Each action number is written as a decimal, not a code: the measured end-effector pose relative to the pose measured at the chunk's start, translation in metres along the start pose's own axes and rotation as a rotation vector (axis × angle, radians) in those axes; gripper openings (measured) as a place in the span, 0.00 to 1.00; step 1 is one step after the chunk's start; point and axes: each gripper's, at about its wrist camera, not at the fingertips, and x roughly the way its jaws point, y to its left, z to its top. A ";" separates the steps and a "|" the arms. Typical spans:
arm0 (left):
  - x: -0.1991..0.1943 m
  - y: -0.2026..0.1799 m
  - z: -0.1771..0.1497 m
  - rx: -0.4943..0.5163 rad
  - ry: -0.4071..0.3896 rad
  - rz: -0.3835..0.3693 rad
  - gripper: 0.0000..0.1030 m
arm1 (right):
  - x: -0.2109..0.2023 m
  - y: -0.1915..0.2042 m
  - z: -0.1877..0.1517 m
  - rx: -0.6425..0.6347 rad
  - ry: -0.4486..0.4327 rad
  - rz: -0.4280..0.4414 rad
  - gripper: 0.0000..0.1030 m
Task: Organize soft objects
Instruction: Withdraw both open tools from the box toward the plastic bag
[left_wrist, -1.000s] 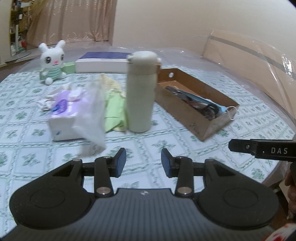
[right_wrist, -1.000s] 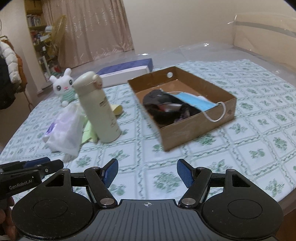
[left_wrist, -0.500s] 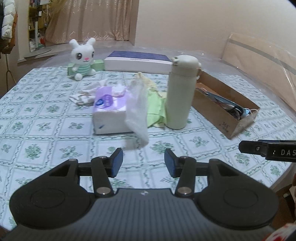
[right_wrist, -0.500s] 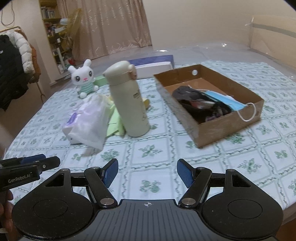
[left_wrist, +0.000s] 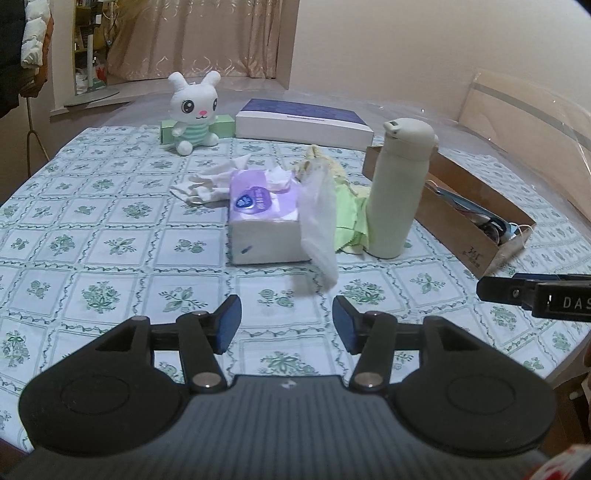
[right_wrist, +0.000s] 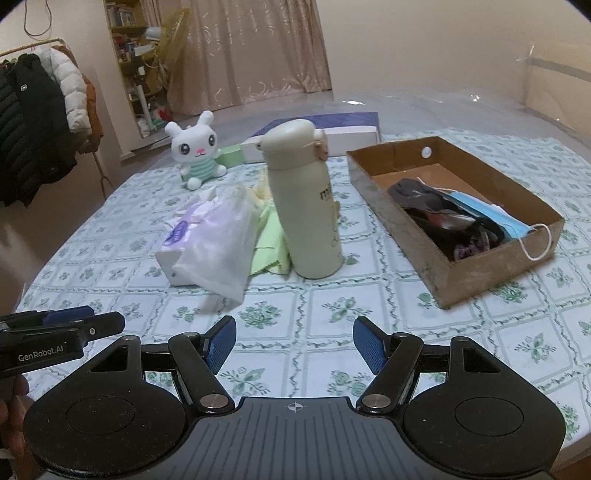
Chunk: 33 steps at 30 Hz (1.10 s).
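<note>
1. While your left gripper (left_wrist: 287, 322) hovers over the near edge of the green-patterned tabletop (left_wrist: 110, 236), its jaws are opening and nothing sits between them; your right gripper (right_wrist: 294, 343) stands wide and equally empty.
2. Far left, the white plush rabbit in a green striped top (left_wrist: 192, 112) sits upright at the back, facing you, well apart from everything else soft.
3. Next comes the crumpled white cloth (left_wrist: 207, 182), touching the purple-topped soft tissue pack (left_wrist: 260, 225), whose long axis runs away from you.
4. A loose white tissue (left_wrist: 319, 218) trails from that pack toward you, hanging down its near right corner. Pinch it carelessly and you will likely drag out more sheets or tear it.
5. Light green cloths (left_wrist: 351, 221) lie wedged between the pack and the tall cream flask (right_wrist: 303, 203), touching its base. Tugging them could topple the upright flask, so I would pull them leftward, away from it.
6. Rightmost, the shallow brown cardboard box (right_wrist: 491, 266), long axis running front to back, already holds dark fabric and a blue face mask (right_wrist: 491, 216), whose ear loop hangs over the near wall and could snag.
</note>
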 end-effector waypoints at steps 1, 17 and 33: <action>0.000 0.002 0.001 0.001 -0.001 0.001 0.49 | 0.001 0.002 0.001 -0.003 0.002 0.001 0.68; 0.002 0.032 0.009 -0.008 0.002 0.016 0.49 | 0.022 0.025 0.008 -0.033 0.010 0.025 0.68; 0.017 0.056 0.010 -0.024 0.031 0.032 0.49 | 0.046 0.040 0.013 -0.028 0.020 0.039 0.68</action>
